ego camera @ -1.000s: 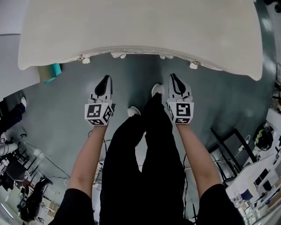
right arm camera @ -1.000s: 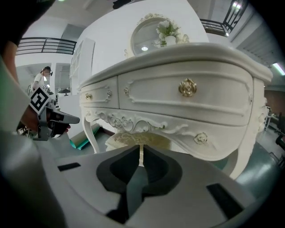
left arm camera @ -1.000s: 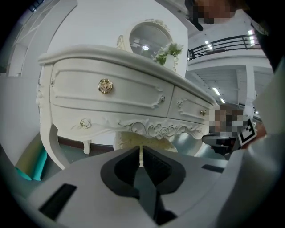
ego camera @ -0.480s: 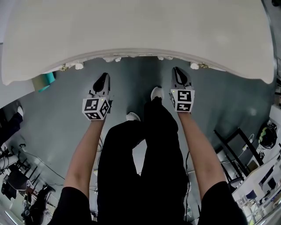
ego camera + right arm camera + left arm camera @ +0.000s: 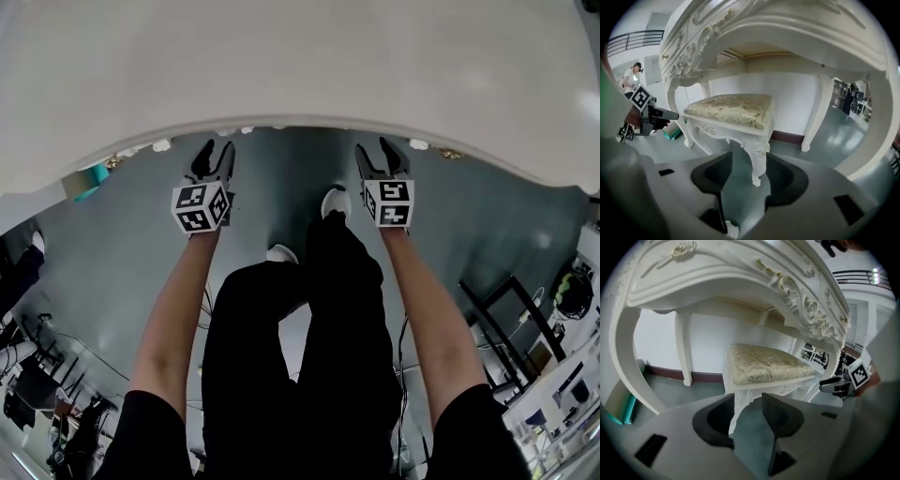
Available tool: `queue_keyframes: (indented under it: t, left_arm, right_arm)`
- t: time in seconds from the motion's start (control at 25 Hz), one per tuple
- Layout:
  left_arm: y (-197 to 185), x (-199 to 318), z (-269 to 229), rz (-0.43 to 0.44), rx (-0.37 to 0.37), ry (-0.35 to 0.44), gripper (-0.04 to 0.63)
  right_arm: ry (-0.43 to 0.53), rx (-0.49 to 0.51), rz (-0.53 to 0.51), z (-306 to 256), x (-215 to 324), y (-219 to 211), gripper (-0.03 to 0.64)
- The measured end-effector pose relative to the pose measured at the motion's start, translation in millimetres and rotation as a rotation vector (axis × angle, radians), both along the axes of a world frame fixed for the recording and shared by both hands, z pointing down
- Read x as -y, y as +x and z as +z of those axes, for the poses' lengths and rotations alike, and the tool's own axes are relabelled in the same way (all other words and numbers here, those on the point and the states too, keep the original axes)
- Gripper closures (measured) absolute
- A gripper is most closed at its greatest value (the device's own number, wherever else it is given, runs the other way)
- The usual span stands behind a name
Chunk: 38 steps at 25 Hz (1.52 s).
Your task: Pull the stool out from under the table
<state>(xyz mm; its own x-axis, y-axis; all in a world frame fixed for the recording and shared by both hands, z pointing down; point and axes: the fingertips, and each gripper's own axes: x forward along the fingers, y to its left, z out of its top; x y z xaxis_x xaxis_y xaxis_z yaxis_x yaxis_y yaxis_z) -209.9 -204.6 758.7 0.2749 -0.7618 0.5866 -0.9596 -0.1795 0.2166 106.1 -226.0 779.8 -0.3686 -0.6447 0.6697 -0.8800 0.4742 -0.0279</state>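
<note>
The white carved table fills the top of the head view and hides the stool there. My left gripper and right gripper are held at its front edge, above the grey floor. Both are opening, with nothing pressed between the pads. In the left gripper view the stool, with a gold-patterned cushion and white carved legs, stands under the table beyond my left gripper. In the right gripper view the stool stands ahead, and its near leg lines up with the gap of my right gripper, farther off.
The person's black-trousered legs and white shoes stand between the grippers. A teal object leans by the table's left leg. A black frame and cluttered benches lie at the right. White table legs flank the stool.
Both grippers have moved forward to the table's front edge, and the tabletop now fills more of the head view. Their jaws, shut before, now stand apart.
</note>
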Motion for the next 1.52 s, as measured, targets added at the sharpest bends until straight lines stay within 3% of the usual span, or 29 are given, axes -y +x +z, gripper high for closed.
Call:
queue_keyframes:
  t: [0.48,0.68,0.92,1.2,1.52]
  left_arm:
    - [-0.7,22.4,54.7,0.040,0.103,-0.067,0.344]
    - [3.9,28.0,66.3,0.068,0.120,-0.075,0.331]
    - [2.8,36.5,67.9,0.042,0.119,-0.077,0.330]
    - [-2.1,34.8,69.9,0.055,0.138,-0.047,0.327]
    - [3.9,37.1,66.8,0.089,0.154,-0.044,0.322]
  right_arm:
    - [0.020,-0.053,-0.083,22.3,22.0,-12.0,0.340]
    - [0.035,-0.058,-0.069,27.4,26.8,-10.3,0.334]
    - [0.057,-0.085,-0.082,25.5,26.2,-11.0,0.334]
    - [0.035,-0.077,0.062,34.1,31.6,0.4,0.322]
    - [-0.014,-0.055,0.043,41.4,48.9,0.5,0.311]
